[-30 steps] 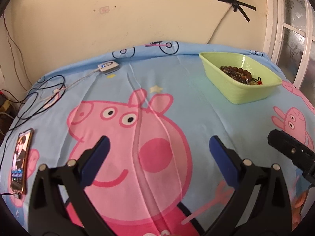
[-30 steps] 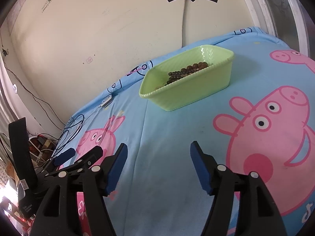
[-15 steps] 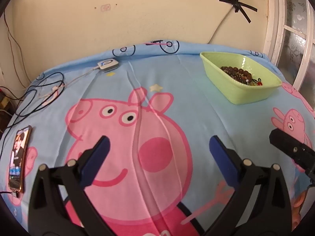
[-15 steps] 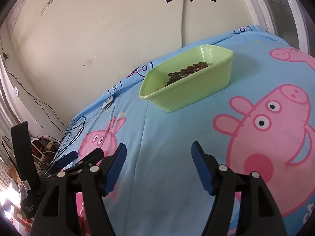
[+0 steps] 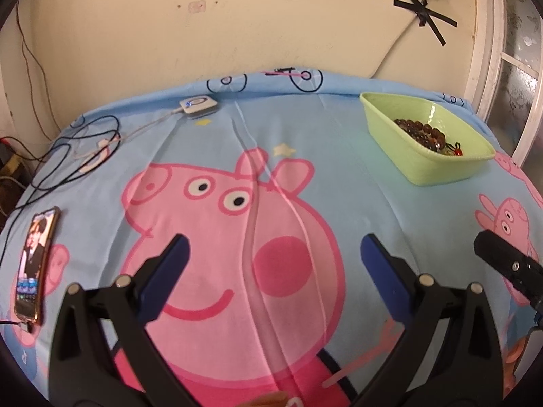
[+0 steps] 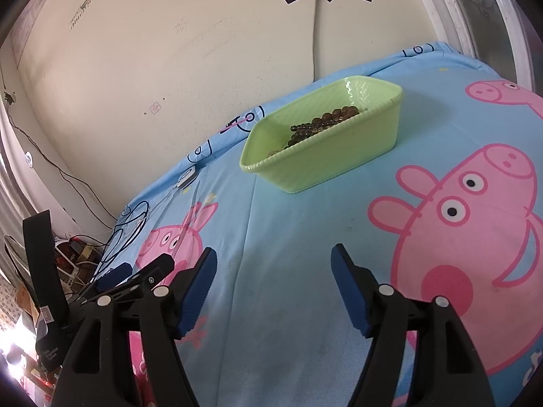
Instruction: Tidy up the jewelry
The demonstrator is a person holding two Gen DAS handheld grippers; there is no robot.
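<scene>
Beads (image 5: pixel 420 130) lie in the green bin (image 5: pixel 437 166), a dark brown string heaped along its floor with a small red piece at the near end. Neither pair of fingers touches them.

Seen from the left wrist, the left fingers (image 5: pixel 274 249) stand wide apart with nothing between the blue pads (image 5: pixel 166 273), only the pink pig printed on the blue sheet (image 5: pixel 356 183) below. The bin sits at 2 o'clock from them, well apart. At 3 o'clock a black part of the right gripper juts in at the picture's edge. A phone (image 5: pixel 34 266) lies screen up at 9 o'clock near the bed's edge, and at 11 o'clock black cables (image 5: pixel 68 149) and a small white device (image 5: pixel 198 105) lie toward the wall (image 5: pixel 237 17).

Seen from the right wrist, the right fingers (image 6: pixel 274 279) are parted about halfway and hold nothing; bare sheet shows between the pads (image 6: pixel 198 291). The bin (image 6: pixel 325 151) stands at 12 o'clock from them, apart, with the beads (image 6: pixel 322 123) showing over its near wall. The left gripper's black frame sits just beside the right one, at 9 o'clock.
</scene>
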